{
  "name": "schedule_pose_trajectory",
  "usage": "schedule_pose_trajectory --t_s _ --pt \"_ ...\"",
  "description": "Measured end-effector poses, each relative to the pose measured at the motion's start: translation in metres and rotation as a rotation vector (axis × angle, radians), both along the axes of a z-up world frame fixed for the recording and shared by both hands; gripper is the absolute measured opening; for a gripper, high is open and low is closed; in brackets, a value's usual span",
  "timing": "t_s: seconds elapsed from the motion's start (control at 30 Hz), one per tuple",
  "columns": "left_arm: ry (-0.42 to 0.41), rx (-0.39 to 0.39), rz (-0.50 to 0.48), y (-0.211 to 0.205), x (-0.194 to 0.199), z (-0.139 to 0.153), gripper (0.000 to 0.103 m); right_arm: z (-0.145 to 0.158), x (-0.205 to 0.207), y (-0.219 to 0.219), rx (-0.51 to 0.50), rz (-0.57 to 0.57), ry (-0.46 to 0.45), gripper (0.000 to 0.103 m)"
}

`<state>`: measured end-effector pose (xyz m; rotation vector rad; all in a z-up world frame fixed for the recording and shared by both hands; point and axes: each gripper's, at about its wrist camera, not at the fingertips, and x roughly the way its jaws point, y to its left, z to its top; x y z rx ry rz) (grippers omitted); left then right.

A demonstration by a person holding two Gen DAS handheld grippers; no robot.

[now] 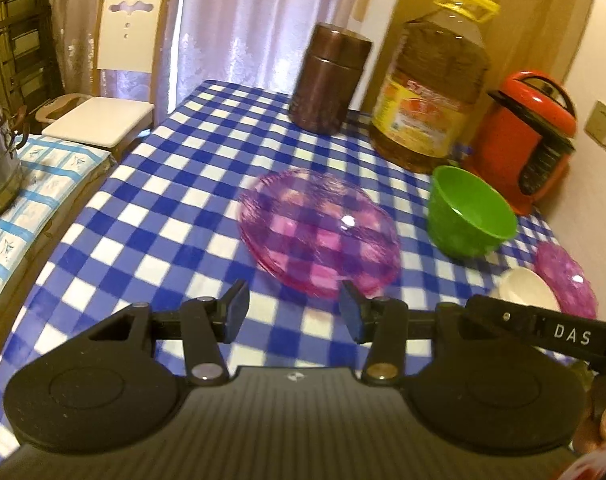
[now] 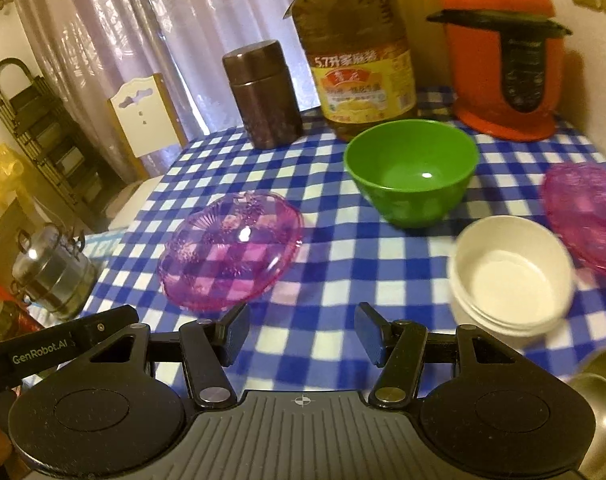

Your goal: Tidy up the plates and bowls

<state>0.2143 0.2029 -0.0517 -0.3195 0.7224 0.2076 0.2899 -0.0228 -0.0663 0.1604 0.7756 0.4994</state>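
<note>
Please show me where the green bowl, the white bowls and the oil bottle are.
green bowl (image 2: 411, 172), right wrist view, on its inner floor.
white bowls (image 2: 511, 276), right wrist view, inside the top bowl.
oil bottle (image 1: 419, 114), left wrist view, on its yellow label.

A brown canister (image 2: 263, 100), oil bottle (image 2: 359, 60) and orange cooker (image 2: 507, 52) stand on the checked tablecloth (image 2: 323, 272).
</note>
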Motion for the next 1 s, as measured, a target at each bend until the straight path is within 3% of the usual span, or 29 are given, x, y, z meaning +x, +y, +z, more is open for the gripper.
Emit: schedule_pose_trajectory --t_s 0.33,0.53,0.77,0.87,1.0 --pt "0.008 -0.037 0.038 0.031 0.046 -0.037 0.042 -0.031 0.057 0.031 0.054 -0.011 0.036 0.058" --pt "0.013 -0.059 0.063 0.043 0.063 -0.057 0.028 -0.044 0.079 0.043 0.056 -0.010 0.045 0.057" --pt "0.008 -0.054 0.073 0.046 0.070 -0.064 0.019 -0.058 0.091 0.049 0.059 -0.010 0.069 0.035" --pt "0.005 -0.055 0.071 0.046 0.072 -0.065 0.014 -0.061 0.092 0.052 0.060 -0.014 0.076 0.019" --pt "0.005 -0.036 0.067 0.042 0.072 -0.064 0.012 -0.062 0.091 0.052 0.064 -0.013 0.072 0.013"
